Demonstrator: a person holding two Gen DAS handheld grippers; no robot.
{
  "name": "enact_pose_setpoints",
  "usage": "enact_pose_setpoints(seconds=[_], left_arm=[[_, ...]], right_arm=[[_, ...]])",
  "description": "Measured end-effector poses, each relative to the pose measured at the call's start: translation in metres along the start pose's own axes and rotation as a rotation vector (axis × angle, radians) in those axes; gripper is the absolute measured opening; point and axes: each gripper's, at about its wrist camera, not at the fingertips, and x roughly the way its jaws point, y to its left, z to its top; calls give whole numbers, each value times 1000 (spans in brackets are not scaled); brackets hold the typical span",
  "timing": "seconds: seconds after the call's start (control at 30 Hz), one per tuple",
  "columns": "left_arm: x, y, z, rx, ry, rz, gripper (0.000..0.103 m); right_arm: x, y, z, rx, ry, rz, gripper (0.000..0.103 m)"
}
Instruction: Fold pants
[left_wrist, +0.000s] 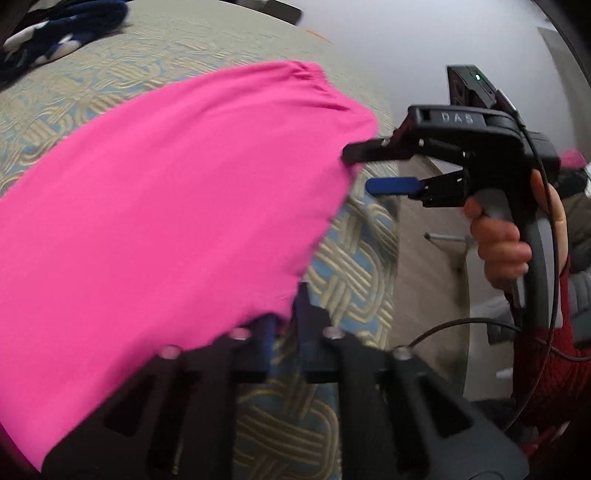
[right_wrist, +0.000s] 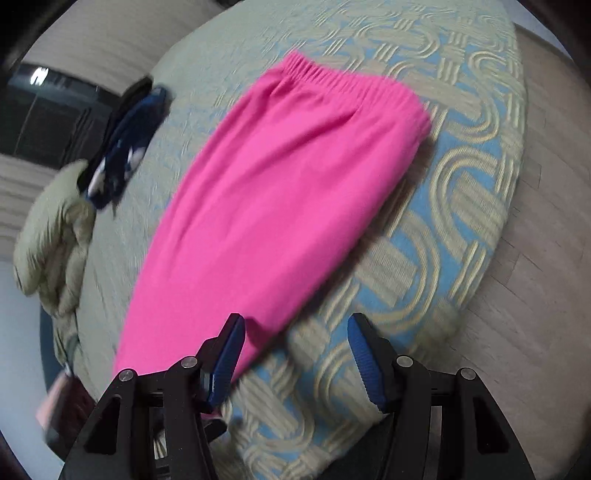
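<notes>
The pink pants (right_wrist: 280, 206) lie on the patterned bedspread (right_wrist: 461, 206), already doubled leg over leg, with the elastic waistband at the far end and the leg ends toward me. My left tongs (left_wrist: 284, 325) are at the near hem: the fingers stand narrow, and a fold of pink cloth seems to sit between them, though the blur keeps me from being certain it is truly pinched. I hold there because that corner is what I would carry up toward the waistband.

My right tongs (right_wrist: 295, 354) stand wide apart with nothing between the blue pads (right_wrist: 227, 356); the left pad sits just beside the edge of the cloth, the other over bare bedspread. In the left view the same tool (left_wrist: 364, 170) reaches at the side edge of the pants, one finger touching the cloth, the other below it. I judge it is placed to take the second corner, so both ends lift evenly.

A dark blue garment (right_wrist: 125, 147) lies well apart, near a pale green bundle (right_wrist: 55, 236).
</notes>
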Motion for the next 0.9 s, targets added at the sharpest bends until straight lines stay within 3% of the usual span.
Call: enact_pose_setpoints(seconds=[0.1,0.13,0.17,0.2,0.3,0.33,0.37,0.43,0.5,0.57,0.63,0.73,0.9], left_arm=[[-12,-8,-5,5,-39,11,8],[-13,-13,-7,24,-46,28,8],[-13,-20,-9,46,-48,49,8],[-11,-25,-11,67,-49,76,8],[-3,-30,-17,90,-46,120,8],[0,-29,-18,86,-45,126,11],[1,-29,-20,80,-50,126,16],[-3,-31,-20,72,-56,102,27],[-12,-30,-22,62,-39,56,36],[-27,-30,-29,49,-20,3,39],[-49,-24,-37,39,-40,-19,39],[-87,5,-48,-67,-116,26,41],[-187,100,-110,-439,-306,216,41]], right_arm=[[-2,-16,22,100,-98,17,57],[-3,-21,25,134,-120,26,49],[-5,-25,29,176,-152,8,35],[-6,-25,31,167,-160,-31,4],[-26,-30,26,163,-234,-98,4],[-32,-32,26,155,-267,-157,4],[-36,-39,29,143,-310,-286,4],[-35,-57,33,153,-286,-447,6],[-46,-75,27,177,-273,-385,8],[-58,-73,19,144,-272,-429,9],[-65,-52,10,51,-281,-416,11],[-57,12,-9,-157,-231,-285,11],[5,156,-84,-579,2,-18,13]])
